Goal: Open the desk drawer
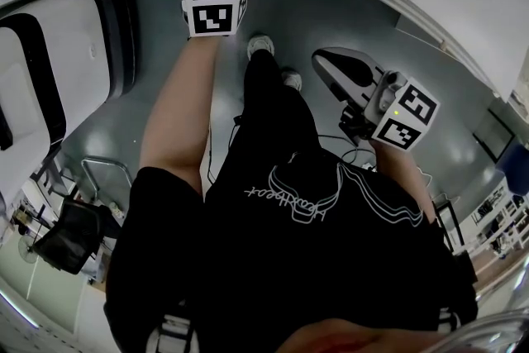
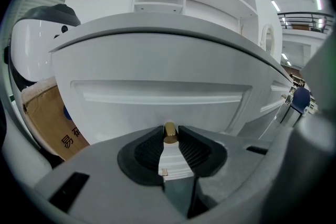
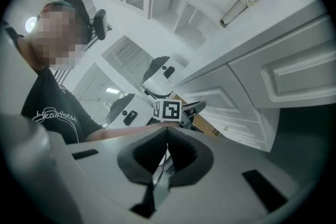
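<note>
The left tongs (image 2: 169, 137) are clamped on the little gold knob (image 2: 169, 129) of the drawer (image 2: 157, 94). The knob sits right between the two dark pads (image 2: 149, 149), and the pads press on it from both sides. The drawer is in the front of the white desk, just under the edge of the worktop (image 2: 157, 39), and it looks shut. A brown box (image 2: 47, 118) stands on the floor beside the desk, off to the left. The right tongs (image 3: 167, 134) are closed with nothing in them. They hang well away from the drawer, out at the person's right side. So I think the grab step is done and the pull step is next. The left tongs need to keep a tight hold and pull straight back toward the person, level with the drawer. The knob is small and smooth, so it could slip out if the pull goes crooked.
</note>
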Demonstrator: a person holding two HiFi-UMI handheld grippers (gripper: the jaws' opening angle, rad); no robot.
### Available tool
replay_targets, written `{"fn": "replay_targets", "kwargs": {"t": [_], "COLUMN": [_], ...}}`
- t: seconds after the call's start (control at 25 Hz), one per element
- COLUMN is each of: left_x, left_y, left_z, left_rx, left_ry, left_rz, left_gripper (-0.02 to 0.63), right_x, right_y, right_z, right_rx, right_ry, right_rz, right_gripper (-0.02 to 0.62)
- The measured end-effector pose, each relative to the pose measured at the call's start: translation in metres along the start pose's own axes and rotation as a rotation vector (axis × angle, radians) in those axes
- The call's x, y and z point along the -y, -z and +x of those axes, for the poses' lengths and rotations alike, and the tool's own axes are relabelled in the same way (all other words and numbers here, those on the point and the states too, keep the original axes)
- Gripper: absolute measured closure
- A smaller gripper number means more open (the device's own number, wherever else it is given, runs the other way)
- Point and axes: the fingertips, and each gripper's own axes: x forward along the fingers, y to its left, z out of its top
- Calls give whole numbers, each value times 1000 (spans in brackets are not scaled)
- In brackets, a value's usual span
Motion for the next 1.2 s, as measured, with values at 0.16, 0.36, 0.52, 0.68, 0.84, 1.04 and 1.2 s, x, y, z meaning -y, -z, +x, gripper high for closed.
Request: {"fn": "replay_targets", "kwargs": {"t": [0.16,0.36,0.52,0.68,0.84,1.04,1.2], "left_x": [-1,1,1,-1,-4,-1,1], "left_y": [2,5,7,11,15,16,21], "left_z": [-1,-5,-9,-10,-14,-18,-24], "left_rx": [-3,-3,-4,-6,1,14,20], "left_ry": [-3,-4,-10,-16,-13,-19,-16], "left_rz": [-6,-9,-9,-13,-12,-15,-9], "left_gripper": [515,515,515,515,515,515,515], "right_x": [-2,-2,-2,-3,-4,-5,-12], "right_y": [4,13,20,24,31,41,48], "right_z": [-4,-13,-18,-21,-23,-31,-32], "right_rx": [4,6,4,6,4,-7,-6], "right_ry": [-3,3,-1,-8,-11,-10,-18], "right_rz": [-8,-4,-1,-8,-14,-31,-45], "right_gripper": [589,589,589,589,589,589,589]}}
